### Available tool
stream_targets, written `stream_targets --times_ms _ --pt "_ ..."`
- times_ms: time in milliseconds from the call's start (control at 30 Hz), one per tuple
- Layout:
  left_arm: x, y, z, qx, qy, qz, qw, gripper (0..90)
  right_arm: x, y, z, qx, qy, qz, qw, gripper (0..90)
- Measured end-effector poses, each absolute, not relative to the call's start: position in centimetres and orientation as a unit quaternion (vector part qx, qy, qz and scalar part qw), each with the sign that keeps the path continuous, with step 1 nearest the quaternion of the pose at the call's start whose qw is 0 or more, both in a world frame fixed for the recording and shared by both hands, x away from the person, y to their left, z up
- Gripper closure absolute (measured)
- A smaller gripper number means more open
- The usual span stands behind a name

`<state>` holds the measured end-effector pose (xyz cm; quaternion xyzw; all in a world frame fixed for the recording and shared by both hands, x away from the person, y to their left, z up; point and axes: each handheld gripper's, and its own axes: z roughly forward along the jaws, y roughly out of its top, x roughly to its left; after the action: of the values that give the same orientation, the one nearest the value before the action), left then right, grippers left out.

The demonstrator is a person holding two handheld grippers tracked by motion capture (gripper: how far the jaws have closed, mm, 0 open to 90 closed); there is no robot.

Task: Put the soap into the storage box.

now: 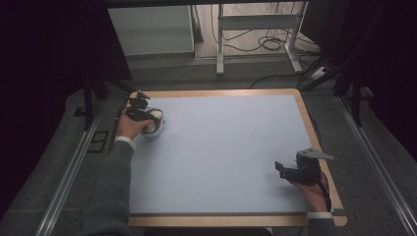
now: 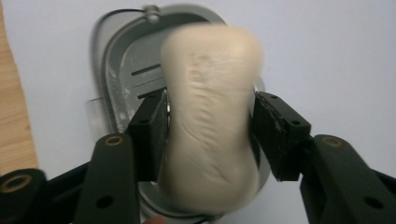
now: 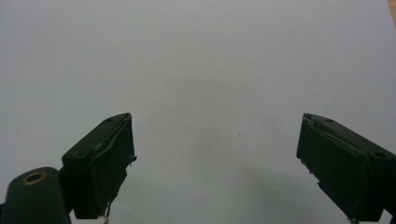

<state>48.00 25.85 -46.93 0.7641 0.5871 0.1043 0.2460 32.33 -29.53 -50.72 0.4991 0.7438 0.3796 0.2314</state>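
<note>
The left gripper (image 2: 210,135) pinches a pale soap bar (image 2: 210,126) at its waist, just above the grey soap dish (image 2: 121,70). Slick soap may squirt out. The right gripper (image 3: 215,163) rests spread wide, holding nothing.

Cream oblong soap bar (image 2: 210,116): waxy, matt, finely creased along its length. Grey oval soap dish (image 2: 126,70): smooth plastic with a dull sheen, slotted floor. Pale blue surface (image 1: 221,157): matt, smooth sheet; light wooden border (image 1: 314,132) at 3 o'clock, satin grain. Left gripper (image 2: 210,135): black matt plastic, brass-coloured rivets; jaws faced with rough, worn rubbery pads (image 2: 280,135).
</note>
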Motion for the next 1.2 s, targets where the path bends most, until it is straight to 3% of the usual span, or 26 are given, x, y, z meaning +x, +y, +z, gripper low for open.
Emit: stream_targets --times_ms 633,1200 --pt "43.9 22.8 -44.1 0.804 0.506 0.115 0.289 37.7 32.2 -29.4 -50.6 0.499 0.743 0.381 0.232 11.1" --pt "37.5 21.6 -45.7 0.821 0.444 0.139 0.333 33.6 32.1 -29.5 -50.6 0.498 0.744 0.379 0.234 11.1"
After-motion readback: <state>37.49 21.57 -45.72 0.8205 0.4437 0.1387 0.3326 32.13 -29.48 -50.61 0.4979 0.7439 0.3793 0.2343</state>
